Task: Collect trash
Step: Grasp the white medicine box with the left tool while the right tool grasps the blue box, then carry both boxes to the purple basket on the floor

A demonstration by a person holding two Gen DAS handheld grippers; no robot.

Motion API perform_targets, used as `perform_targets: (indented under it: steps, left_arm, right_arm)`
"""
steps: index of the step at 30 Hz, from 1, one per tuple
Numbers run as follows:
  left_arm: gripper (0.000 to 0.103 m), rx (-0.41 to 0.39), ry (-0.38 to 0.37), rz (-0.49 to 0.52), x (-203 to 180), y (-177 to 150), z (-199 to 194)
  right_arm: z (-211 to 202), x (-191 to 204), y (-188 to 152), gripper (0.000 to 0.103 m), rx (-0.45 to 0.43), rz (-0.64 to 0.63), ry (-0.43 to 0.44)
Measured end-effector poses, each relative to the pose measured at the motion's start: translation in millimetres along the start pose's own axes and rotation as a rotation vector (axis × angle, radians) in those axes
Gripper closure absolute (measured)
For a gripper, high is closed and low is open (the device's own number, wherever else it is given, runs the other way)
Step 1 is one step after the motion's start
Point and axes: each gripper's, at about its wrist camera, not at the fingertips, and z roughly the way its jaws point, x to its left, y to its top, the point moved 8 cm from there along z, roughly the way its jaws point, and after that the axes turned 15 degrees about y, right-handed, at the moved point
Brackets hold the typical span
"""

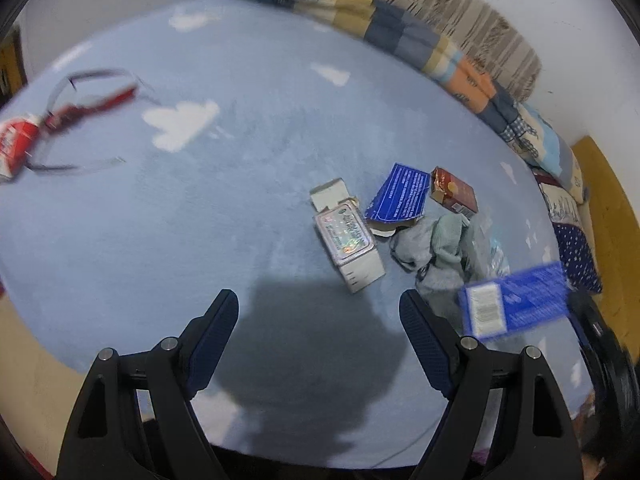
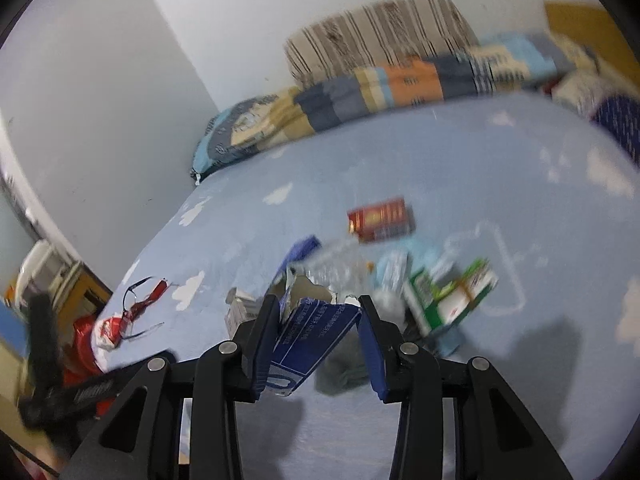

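One blue carton [image 2: 316, 332] between right jaws (torn top), gripped

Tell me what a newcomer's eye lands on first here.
The cluster of trash on the pale blue cloud-print bedsheet: a white carton, a torn blue card and a red cigarette pack lying close together. Next, the right claw gripping a torn blue box, while the left claw hangs open above the sheet.

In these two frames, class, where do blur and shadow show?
Left wrist view: sharp white box mid-bed, smeared blue box at right, dark shadow between the open left gripper fingers. Right wrist view: background smeared, green box blurred, held blue box sharper.
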Motion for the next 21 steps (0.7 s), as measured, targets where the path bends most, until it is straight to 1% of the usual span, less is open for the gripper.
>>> perform_targets:
  steps: [2, 4, 5, 7, 10, 11, 12, 14, 17, 21]
  left_arm:
    - [0.021, 0.062, 0.003, -0.018, -7.5, 6.0, 18.3]
    - [0.023, 0.115, 0.005, -0.04, -14.5, 11.9, 36.4]
    - [0.028, 0.121, 0.011, -0.049, -16.9, 14.1, 41.0]
    - [0.03, 0.126, 0.015, -0.055, -22.9, 20.6, 49.4]
    - [0.033, 0.106, 0.025, -0.062, -32.2, 30.9, 57.9]
    - [0.04, 0.106, 0.033, -0.055, -35.5, 32.9, 62.8]
    - [0.044, 0.107, 0.043, -0.052, -37.2, 34.2, 66.7]
    - [0.057, 0.135, 0.054, -0.042, -39.3, 32.2, 76.0]
    - [0.06, 0.171, 0.031, -0.04, -40.9, 26.9, 83.7]
    - [0.061, 0.151, 0.009, -0.062, -32.0, 26.5, 80.2]
  right_arm:
    - [-8.9, 2.8, 7.4, 0.061, -0.025, -0.034, -0.002]
    - [-14.2, 1.1, 12.2, 0.061, -0.055, -0.023, 0.015]
    - [-15.2, -0.4, 12.6, 0.061, -0.067, -0.009, 0.028]
    - [-15.4, -2.6, 12.2, 0.061, -0.07, 0.01, 0.045]
    - [-18.2, -2.7, 13.1, 0.061, -0.076, 0.023, 0.071]
    - [-20.0, -1.6, 13.6, 0.061, -0.082, 0.013, 0.07]
    - [-21.5, -0.8, 15.2, 0.061, -0.089, 0.001, 0.066]
    - [-24.6, 0.3, 17.1, 0.061, -0.101, -0.013, 0.059]
    - [-27.0, -0.2, 16.5, 0.061, -0.107, -0.015, 0.057]
    - [-27.7, -0.8, 14.5, 0.061, -0.108, -0.008, 0.056]
